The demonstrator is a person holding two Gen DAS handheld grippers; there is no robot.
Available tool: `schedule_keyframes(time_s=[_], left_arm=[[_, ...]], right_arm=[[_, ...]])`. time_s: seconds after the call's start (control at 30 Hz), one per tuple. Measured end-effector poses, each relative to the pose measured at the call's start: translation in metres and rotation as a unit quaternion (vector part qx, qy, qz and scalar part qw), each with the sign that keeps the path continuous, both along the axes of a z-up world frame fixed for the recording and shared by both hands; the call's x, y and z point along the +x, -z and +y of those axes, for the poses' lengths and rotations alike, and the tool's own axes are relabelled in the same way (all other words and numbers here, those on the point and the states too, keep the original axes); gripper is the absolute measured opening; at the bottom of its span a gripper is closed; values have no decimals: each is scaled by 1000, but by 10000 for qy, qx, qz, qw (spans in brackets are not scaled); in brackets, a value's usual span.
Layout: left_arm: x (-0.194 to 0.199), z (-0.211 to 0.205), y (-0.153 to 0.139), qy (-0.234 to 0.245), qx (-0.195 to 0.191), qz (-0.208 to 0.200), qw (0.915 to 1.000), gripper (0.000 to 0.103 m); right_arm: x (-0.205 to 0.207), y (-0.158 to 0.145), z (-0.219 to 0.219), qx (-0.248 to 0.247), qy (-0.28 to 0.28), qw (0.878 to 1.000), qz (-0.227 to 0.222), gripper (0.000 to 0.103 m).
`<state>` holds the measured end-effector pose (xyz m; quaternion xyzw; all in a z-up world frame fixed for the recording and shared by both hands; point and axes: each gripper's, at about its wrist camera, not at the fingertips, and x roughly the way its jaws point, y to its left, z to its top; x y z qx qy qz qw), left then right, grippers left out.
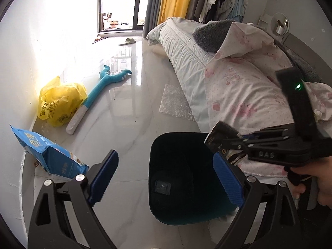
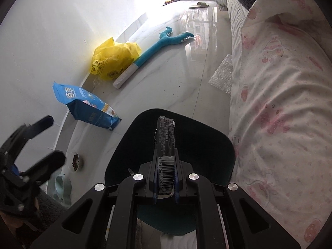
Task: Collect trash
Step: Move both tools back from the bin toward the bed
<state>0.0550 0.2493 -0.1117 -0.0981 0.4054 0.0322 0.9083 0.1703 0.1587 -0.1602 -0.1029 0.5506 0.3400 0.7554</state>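
Right wrist view: right gripper (image 2: 165, 178) is clamped on a dark wrapper (image 2: 165, 143) w/ barcode, held directly above the mouth of the dark bin (image 2: 217, 145). Left gripper (image 1: 166, 178) has jaws spread wide, nothing between them, hovering over the same bin beside the bed (image 1: 238, 83). On the floor (image 1: 134, 108) by the wall: blue bag (image 2: 87, 105), yellow plastic bag (image 2: 114, 60), teal plush toy (image 2: 157, 45). Bubble wrap (image 1: 176, 103) lies at the bed's edge.
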Motion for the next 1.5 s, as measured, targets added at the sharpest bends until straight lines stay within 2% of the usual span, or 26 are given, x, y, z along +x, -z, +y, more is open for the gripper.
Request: schedule_keyframes(time_s=[0.17,0.37,0.73,0.8,0.83,0.87,1.07,1.17,1.2,1.3,1.33,1.5], left_arm=[[-12,5,-17,-44,-65,-360,9993,90],[-22,7,-35,-57,172,-595,9981,85],[-34,8,-71,-98,346,-1135,9929,81],[-37,8,-76,-121,344,-1216,9919,81],[-38,8,-78,-126,357,-1252,9914,81],[-40,7,-81,-130,384,-1286,9909,81],[-46,2,-95,-170,430,-1402,9890,81],[-49,0,-103,-204,435,-1475,9879,86],[-49,-1,-104,-197,415,-1507,9875,89],[-49,-5,-108,-155,253,-1566,9872,92],[-49,-7,-110,-148,236,-1578,9871,93],[-47,-18,-115,-105,381,-1602,9863,94]], right_arm=[[-4,35,12,-343,-100,9991,240,12],[-8,65,23,-654,-229,9960,555,12],[-16,97,33,-1148,-432,9896,746,14],[-16,99,33,-1173,-434,9892,759,24],[-17,100,33,-1188,-426,9892,747,42],[-17,99,33,-1192,-419,9894,716,56],[-19,85,31,-1032,-345,9922,608,57],[-19,67,31,-840,-291,9947,508,60],[-19,60,31,-802,-288,9954,432,62],[-22,32,27,-689,-256,9972,136,64],[-22,21,23,-558,-236,9981,72,68],[-24,-27,4,-115,-166,9990,-410,75]])
